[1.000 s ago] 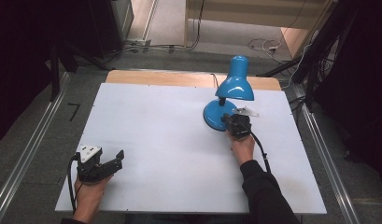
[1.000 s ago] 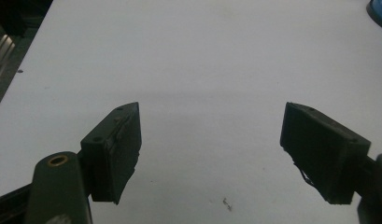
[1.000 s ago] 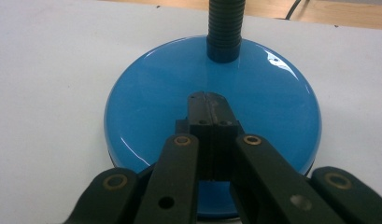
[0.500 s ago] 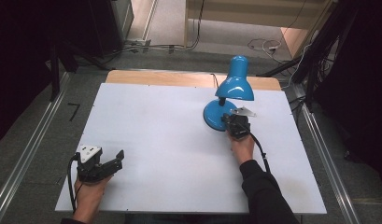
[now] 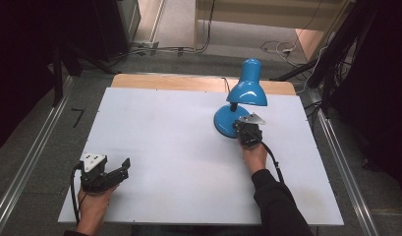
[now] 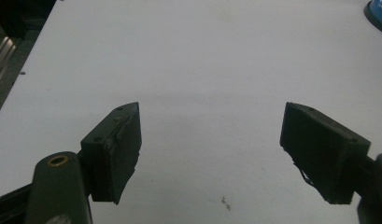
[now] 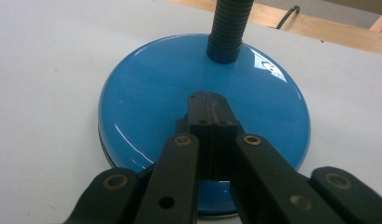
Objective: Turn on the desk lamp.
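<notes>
A blue lamp (image 5: 240,105) stands at two o'clock on the bench (image 5: 179,147), the right tongs (image 7: 208,109) pressed together on its glossy, likely slippery, weighted base (image 7: 179,102), the left tongs (image 6: 209,154) apart at seven o'clock; the ribbed neck (image 7: 230,28) looks grippier.

we find the table (image 5: 179,142) evenly lit from above, surroundings dark. glare streaks mark the lamp (image 7: 146,98) base. soft shadows lie under the left jaws. high view is slightly soft.
</notes>
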Motion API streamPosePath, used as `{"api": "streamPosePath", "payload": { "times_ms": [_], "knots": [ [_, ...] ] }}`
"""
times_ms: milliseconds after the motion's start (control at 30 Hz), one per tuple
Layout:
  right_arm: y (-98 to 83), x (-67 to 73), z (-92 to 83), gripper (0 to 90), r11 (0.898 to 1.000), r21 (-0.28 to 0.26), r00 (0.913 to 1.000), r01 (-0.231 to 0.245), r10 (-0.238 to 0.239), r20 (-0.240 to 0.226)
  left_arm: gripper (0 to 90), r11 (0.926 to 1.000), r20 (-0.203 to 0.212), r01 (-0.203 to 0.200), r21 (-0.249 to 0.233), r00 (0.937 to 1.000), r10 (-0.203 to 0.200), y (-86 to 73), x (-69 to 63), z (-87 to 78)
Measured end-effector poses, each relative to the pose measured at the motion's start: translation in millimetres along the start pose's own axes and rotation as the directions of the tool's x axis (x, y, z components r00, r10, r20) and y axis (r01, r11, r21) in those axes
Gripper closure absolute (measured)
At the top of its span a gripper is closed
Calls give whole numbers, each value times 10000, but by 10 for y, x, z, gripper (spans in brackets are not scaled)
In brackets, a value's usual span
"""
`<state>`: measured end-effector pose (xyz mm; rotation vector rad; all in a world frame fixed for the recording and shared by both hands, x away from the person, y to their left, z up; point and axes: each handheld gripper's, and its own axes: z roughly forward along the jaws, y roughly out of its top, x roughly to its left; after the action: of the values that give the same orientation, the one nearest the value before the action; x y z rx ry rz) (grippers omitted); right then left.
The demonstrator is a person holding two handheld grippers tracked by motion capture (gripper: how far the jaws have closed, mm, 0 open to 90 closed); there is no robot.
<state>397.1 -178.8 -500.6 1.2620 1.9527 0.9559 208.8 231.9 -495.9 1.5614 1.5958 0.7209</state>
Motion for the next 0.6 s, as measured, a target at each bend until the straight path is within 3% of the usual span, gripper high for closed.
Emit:
{"api": "streamPosePath", "payload": {
  "times_ms": [233, 367, 400, 600],
  "knots": [
    [-4, 22, -10, 879, 9993, 11, 9991, 378, -378, 178, 216, 10000, -8, -10, 10, 10000, 10, 0, -3, -7],
    [-14, 56, -30, 880, 9963, 91, 9959, 854, -856, 286, 216, 10000, -5, -20, 12, 10000, 20, -1, -7, -7],
    [-4, 38, -36, 880, 9981, 186, 9982, 585, -587, 113, 216, 10000, 12, -34, 3, 10000, 34, -1, -7, -7],
    [15, -29, -44, 879, 9993, 352, 9994, 105, -93, -321, 216, 10000, 11, 8, -9, 10000, -8, 5, 4, -6]
  ]
}}
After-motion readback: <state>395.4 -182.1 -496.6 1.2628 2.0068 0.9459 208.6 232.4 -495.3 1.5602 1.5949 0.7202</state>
